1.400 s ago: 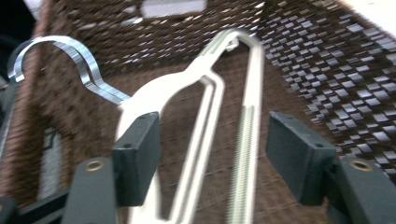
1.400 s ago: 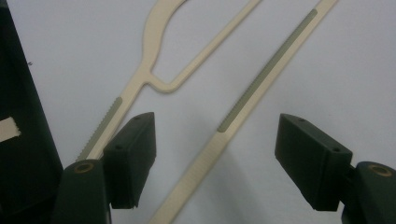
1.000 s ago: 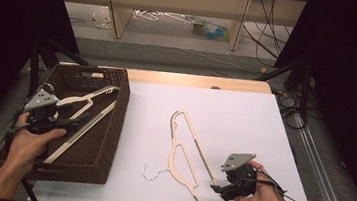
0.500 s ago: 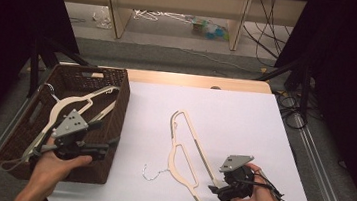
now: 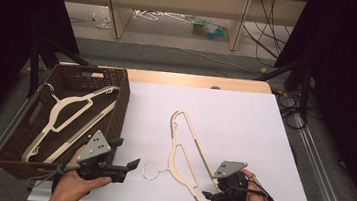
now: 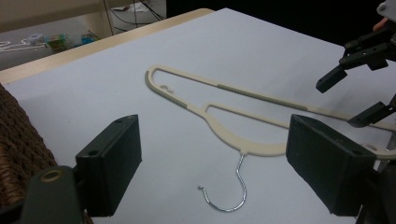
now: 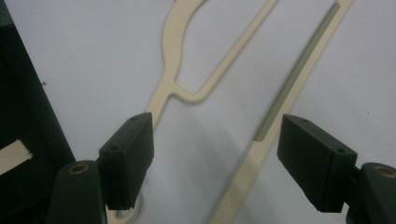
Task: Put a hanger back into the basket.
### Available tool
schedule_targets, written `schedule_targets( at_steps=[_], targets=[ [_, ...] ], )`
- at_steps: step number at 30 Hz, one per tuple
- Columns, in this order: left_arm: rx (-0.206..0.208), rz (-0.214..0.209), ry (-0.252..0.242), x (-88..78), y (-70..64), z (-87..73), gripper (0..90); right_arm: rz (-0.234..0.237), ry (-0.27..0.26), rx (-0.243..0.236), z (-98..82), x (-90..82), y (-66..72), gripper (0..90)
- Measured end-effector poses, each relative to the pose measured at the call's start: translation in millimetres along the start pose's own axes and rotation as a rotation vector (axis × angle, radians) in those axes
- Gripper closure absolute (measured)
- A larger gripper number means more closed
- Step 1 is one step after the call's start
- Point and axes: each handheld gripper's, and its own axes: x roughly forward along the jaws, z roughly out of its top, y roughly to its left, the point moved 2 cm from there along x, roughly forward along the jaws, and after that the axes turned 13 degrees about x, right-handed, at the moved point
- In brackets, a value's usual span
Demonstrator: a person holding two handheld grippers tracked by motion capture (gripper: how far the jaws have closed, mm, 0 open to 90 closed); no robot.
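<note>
1. Cream hanger (image 5: 188,154) lies flat on the white table (image 5: 244,122), its wire hook (image 5: 151,173) at 9 o'clock.
2. Left gripper (image 5: 128,155): jaws just been opening, wide apart, nothing between; near the hook.
3. Right gripper (image 5: 209,198): jaws spread, straddling the hanger's lower arm, not pressing it.
4. Second hanger (image 5: 72,114) rests in the wicker basket (image 5: 122,94).

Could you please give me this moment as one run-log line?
left gripper: jaws just opening, empty, beside basket | right gripper: open over table hanger | basket hanger: in basket
</note>
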Motion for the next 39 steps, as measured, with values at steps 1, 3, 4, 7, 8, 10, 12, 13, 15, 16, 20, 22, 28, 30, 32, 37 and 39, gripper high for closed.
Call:
schedule_targets(
  at_steps=[1,3,4,7,8,10,12,13,15,16,20,22,28,30,32,37,39],
  targets=[
    [-0.003,0.005,-0.008,1.1,-1.7,-2.6,17.4,-0.003,-0.009,-0.008,0.3,0.6,-0.8,27.5],
    [0.001,0.018,-0.006,2.2,-2.6,-5.7,17.4,0.007,0.012,0.021,-0.1,-0.7,1.8,27.0],
    [0.004,0.023,0.000,2.7,-2.8,-7.8,17.4,0.007,0.006,0.012,0.2,0.0,1.5,26.9],
    [-0.003,0.026,-0.007,4.0,-4.6,-11.8,17.2,0.010,-0.004,-0.020,-0.7,2.5,2.9,22.3],
    [-0.003,0.021,-0.010,4.3,-5.3,-12.6,17.1,0.016,0.003,-0.013,-0.7,2.8,4.5,22.5],
    [0.018,0.027,-0.004,4.3,-7.2,-14.7,17.1,0.017,0.002,-0.013,-0.4,4.1,6.8,21.5],
    [0.025,0.025,0.003,5.1,-9.4,-16.9,17.1,0.022,0.005,-0.025,0.2,4.3,8.1,20.8],
    [0.018,0.023,0.006,6.4,-10.9,-18.4,17.1,0.021,0.011,-0.017,0.0,4.6,10.1,20.2],
    [0.019,0.020,0.012,7.9,-12.0,-19.9,17.1,0.025,0.021,-0.019,-0.1,5.3,12.3,19.3],
    [0.026,0.020,0.016,8.4,-12.2,-20.2,17.1,0.020,0.015,-0.021,-0.7,6.8,13.7,19.1],
    [0.040,0.019,0.016,10.2,-13.3,-20.8,17.2,0.035,0.032,-0.033,-0.9,9.5,17.0,19.6],
    [0.043,0.017,0.017,10.6,-13.7,-21.6,17.2,0.015,0.033,-0.036,-0.6,11.6,18.6,19.9],
    [0.045,0.012,0.018,9.4,-15.8,-23.0,17.2,0.011,0.065,-0.067,0.6,17.5,26.0,23.8],
    [0.046,0.005,0.016,10.2,-16.0,-23.4,17.2,0.008,0.067,-0.084,0.7,20.9,27.6,25.2],
    [0.045,0.006,0.019,10.8,-16.8,-23.7,17.3,0.010,0.082,-0.099,0.9,23.9,28.4,27.9],
    [0.043,-0.005,0.023,12.4,-17.1,-25.1,17.4,0.003,0.134,-0.068,-0.7,28.6,24.5,36.1],
    [0.051,0.000,0.028,12.6,-16.7,-25.3,17.6,0.018,0.133,-0.065,-1.2,29.2,23.1,39.1]
  ],
)
